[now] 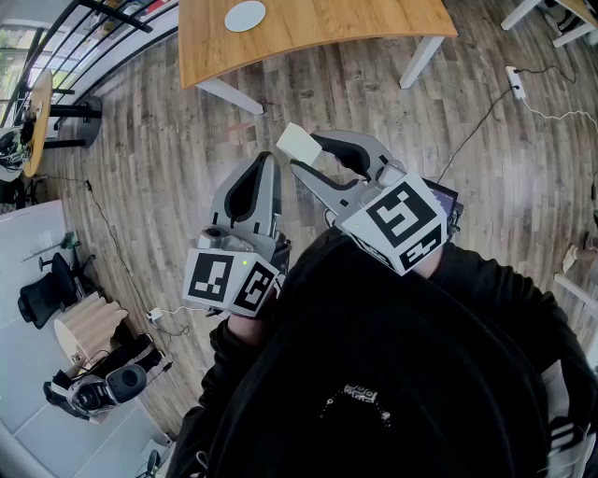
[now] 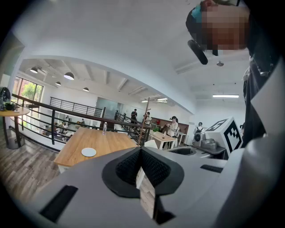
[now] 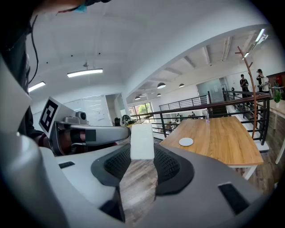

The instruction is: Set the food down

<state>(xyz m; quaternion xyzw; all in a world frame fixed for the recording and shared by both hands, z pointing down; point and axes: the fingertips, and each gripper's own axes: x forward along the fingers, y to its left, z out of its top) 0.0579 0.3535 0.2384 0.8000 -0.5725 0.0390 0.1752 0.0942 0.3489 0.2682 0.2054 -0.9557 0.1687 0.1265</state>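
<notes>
A pale cream block of food (image 1: 299, 143) sits between the tips of my right gripper (image 1: 306, 157), which is shut on it and held up in front of the person's chest. In the right gripper view the block (image 3: 142, 141) stands upright between the black pads (image 3: 171, 165). My left gripper (image 1: 269, 161) is beside it, slightly lower, with its jaws shut together and nothing between them (image 2: 140, 152). A wooden table (image 1: 318, 33) with a small white plate (image 1: 245, 15) on it stands a few steps ahead, well beyond both grippers.
The table has white legs (image 1: 420, 61) on a grey plank floor. A power strip with a cable (image 1: 516, 82) lies at the right. At the left stand a round table (image 1: 37, 107), a railing, an office chair (image 1: 42, 289) and a bag (image 1: 107, 378). People stand far off.
</notes>
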